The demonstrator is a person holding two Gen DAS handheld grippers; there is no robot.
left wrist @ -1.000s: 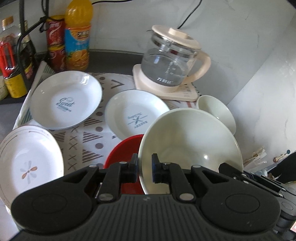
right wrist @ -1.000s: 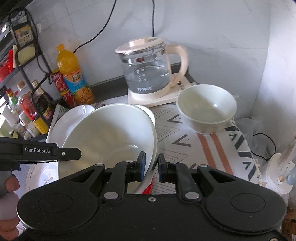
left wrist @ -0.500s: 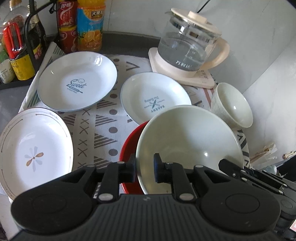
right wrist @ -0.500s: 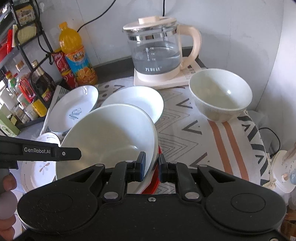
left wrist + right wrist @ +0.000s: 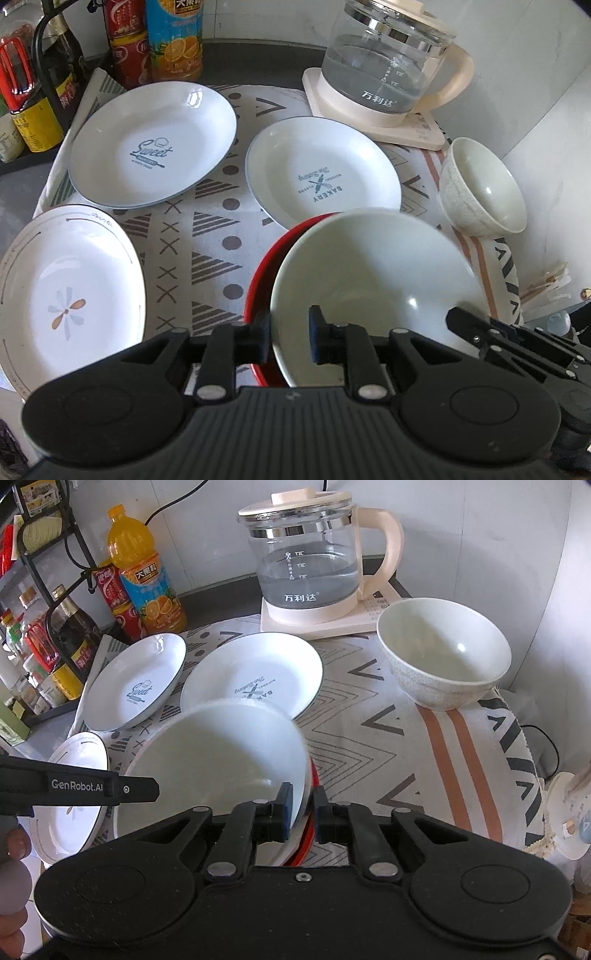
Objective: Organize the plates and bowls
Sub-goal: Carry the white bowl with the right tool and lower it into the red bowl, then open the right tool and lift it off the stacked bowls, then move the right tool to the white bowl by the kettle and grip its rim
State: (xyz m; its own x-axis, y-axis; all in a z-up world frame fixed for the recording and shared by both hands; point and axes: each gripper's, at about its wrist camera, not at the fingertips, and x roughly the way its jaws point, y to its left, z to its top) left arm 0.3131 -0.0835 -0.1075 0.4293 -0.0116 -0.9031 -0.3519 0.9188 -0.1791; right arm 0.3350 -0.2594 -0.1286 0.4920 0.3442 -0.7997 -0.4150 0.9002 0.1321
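Observation:
My left gripper [image 5: 288,338] is shut on the near rim of a large white bowl [image 5: 373,280] that sits in a red bowl [image 5: 266,273]. My right gripper [image 5: 302,810] is shut on the opposite rim of the same white bowl [image 5: 210,753], the red bowl [image 5: 308,830] showing under it. Both hold the stack above the patterned cloth [image 5: 210,236]. A "Sweet" plate [image 5: 153,147], a "Bakery" plate [image 5: 321,171] and a flower plate [image 5: 62,291] lie on the cloth. A small speckled bowl [image 5: 445,653] stands at the right.
A glass kettle [image 5: 310,568] on its base stands at the back. Drink bottles [image 5: 142,576] and a sauce rack [image 5: 48,635] stand at the back left. A wall [image 5: 546,590] closes the right side.
Both grippers have risen and tilted down with the bowl stack; the plates, kettle and small bowl now sit lower and fuller in view.

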